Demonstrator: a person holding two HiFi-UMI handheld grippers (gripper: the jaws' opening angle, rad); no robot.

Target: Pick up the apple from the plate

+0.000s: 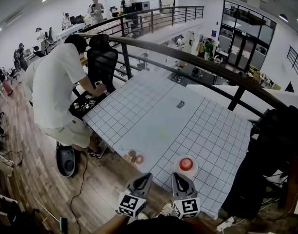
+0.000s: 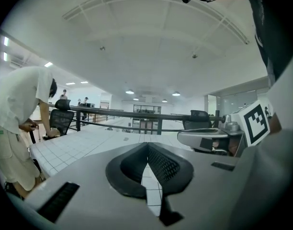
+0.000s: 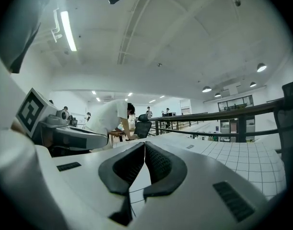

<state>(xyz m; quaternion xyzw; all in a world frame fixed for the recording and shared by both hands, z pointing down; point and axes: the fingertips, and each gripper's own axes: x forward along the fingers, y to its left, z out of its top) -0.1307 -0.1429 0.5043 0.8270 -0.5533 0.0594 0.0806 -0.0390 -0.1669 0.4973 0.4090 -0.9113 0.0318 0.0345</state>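
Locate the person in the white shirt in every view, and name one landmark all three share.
Head view: the person in the white shirt is at the left, bent over the far-left corner of the gridded table.
Left gripper view: the person is at the left edge.
Right gripper view: the person is left of centre, just above the jaws.
Shared landmark: the dark railing beyond the table.

Worktop [image 1: 154,116]: white with a dark grid, set slantwise.
Tag [image 1: 180,104]: small, dark, lying flat mid-worktop.
Person [image 1: 56,82]: white shirt, bent over the worktop's far left corner.
Chair [image 1: 101,57]: black office chair just behind that person.
Railing [image 1: 188,57]: dark, curving past the worktop's far side.
Floor [image 1: 37,169]: wood planks; a dark rounded thing [image 1: 66,161] below the person.
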